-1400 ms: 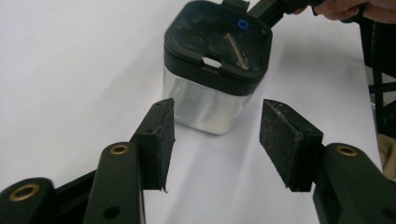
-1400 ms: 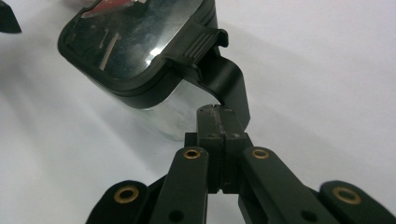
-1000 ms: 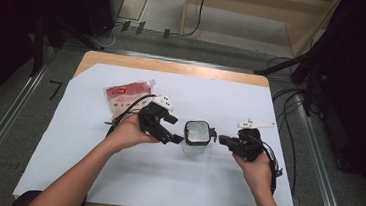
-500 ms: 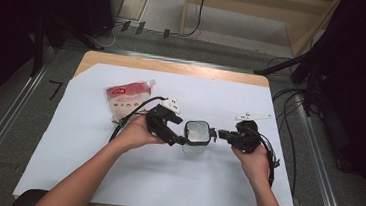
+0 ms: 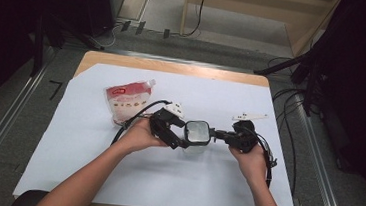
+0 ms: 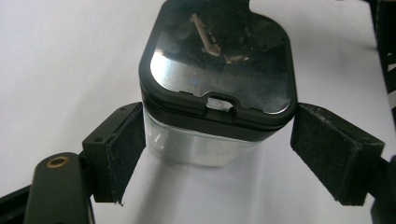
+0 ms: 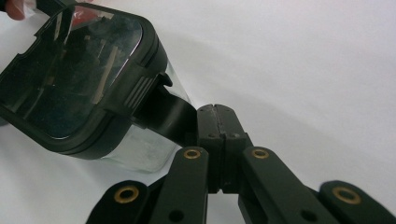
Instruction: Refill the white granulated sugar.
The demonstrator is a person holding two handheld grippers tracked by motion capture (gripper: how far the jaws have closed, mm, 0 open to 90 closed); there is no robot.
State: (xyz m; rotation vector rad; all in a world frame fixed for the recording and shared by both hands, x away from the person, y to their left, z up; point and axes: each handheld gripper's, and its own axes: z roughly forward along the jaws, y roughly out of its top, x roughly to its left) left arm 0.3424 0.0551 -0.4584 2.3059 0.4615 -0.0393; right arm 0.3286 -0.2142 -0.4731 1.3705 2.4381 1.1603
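Note:
A clear box with a black lid [image 5: 197, 134] stands mid-table on the white sheet. My left gripper [image 5: 184, 137] comes at it from the left and is open. In the left gripper view the box [image 6: 219, 60] sits between the two pads [image 6: 123, 149], with a gap at the right pad. My right gripper [image 5: 216, 134] reaches in from the right, shut. In the right gripper view its closed tips [image 7: 216, 114] rest against a black latch flap [image 7: 166, 112] hanging from the lid [image 7: 79, 79]. I cannot tell whether the flap is pinched.
A red and white pouch [image 5: 128, 101] lies on the sheet, back left of the box. The white sheet [image 5: 214, 186] covers most of the wooden table [image 5: 174, 66]. Cables [image 5: 268, 163] trail from the right gripper toward the table's right edge.
My left gripper has moved right and now has its open jaws around the box. The right gripper has hardly shifted.

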